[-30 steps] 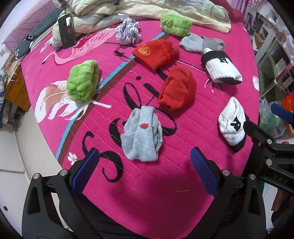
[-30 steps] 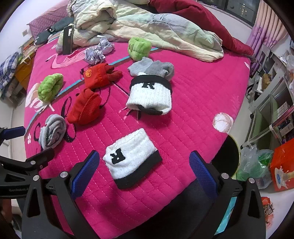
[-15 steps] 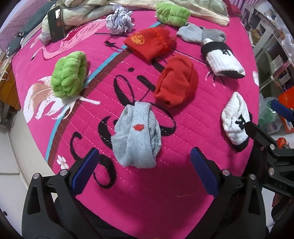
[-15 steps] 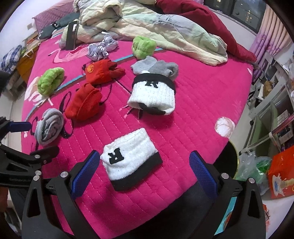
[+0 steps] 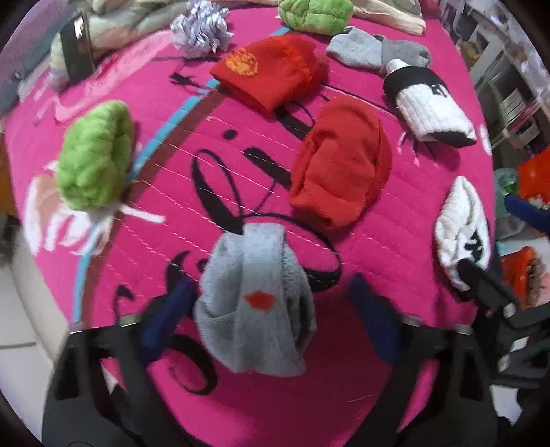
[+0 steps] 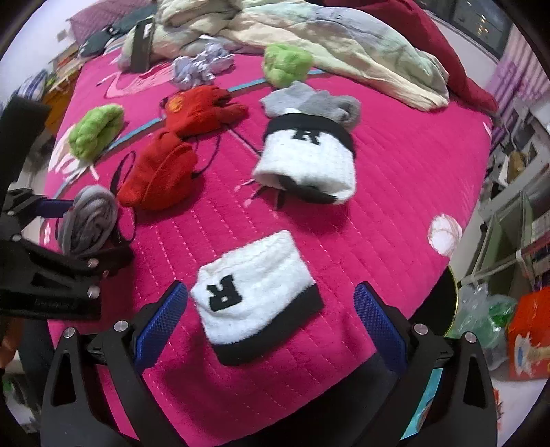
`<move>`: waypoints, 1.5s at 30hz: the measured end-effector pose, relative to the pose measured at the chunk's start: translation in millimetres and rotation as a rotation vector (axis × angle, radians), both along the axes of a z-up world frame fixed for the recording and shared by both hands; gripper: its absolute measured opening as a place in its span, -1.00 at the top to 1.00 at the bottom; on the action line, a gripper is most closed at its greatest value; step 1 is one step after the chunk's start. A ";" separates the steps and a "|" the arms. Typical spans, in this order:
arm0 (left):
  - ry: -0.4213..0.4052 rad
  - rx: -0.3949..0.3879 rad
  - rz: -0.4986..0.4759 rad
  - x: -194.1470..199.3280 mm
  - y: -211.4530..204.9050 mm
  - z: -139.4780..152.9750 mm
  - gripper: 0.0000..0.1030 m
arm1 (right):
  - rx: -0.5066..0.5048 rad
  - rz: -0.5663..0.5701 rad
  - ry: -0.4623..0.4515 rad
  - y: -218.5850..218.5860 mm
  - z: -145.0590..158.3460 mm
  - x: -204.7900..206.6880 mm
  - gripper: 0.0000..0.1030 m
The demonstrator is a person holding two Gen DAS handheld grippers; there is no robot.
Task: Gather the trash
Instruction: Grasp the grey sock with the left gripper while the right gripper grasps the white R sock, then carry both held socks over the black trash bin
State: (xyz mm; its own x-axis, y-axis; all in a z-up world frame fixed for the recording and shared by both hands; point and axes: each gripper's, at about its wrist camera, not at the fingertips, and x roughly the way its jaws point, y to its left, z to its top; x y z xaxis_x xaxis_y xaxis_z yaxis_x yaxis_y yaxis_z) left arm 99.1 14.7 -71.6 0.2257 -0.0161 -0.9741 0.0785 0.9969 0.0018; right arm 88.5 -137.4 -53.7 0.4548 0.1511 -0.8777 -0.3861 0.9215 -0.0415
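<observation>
A crumpled ball of paper [image 5: 201, 29] lies far back on the pink bedspread [image 5: 240, 395], also seen as the paper ball [image 6: 202, 63] in the right wrist view. My left gripper [image 5: 271, 316] points down over a rolled grey sock [image 5: 254, 302] with a red mark. Its jaws are closing with the sock between them, and a gap still shows at the right pad. My right gripper [image 6: 270, 321] stands open around a white sock with a black R [image 6: 254, 292], not touching it. From the right wrist camera, that same grey sock [image 6: 89, 220] sits between the left fingers.
Two red socks [image 5: 340, 172], two green fluffy socks [image 5: 96, 158], a second white R sock [image 6: 309, 161] and a grey pair [image 6: 309, 99] lie scattered. A rumpled blanket [image 6: 343, 44] and a dark phone [image 5: 77, 51] sit at the back. Bags and shelves [image 6: 515, 326] stand beyond the right edge.
The left gripper has come down over the grey sock and its jaws have narrowed around it. The right gripper has sunk a little toward the white R sock, still wide.
</observation>
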 end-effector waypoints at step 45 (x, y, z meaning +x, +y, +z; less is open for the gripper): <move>-0.044 0.025 -0.184 -20.4 -170.1 55.4 0.30 | 0.124 0.065 0.045 -125.6 21.9 -6.1 0.07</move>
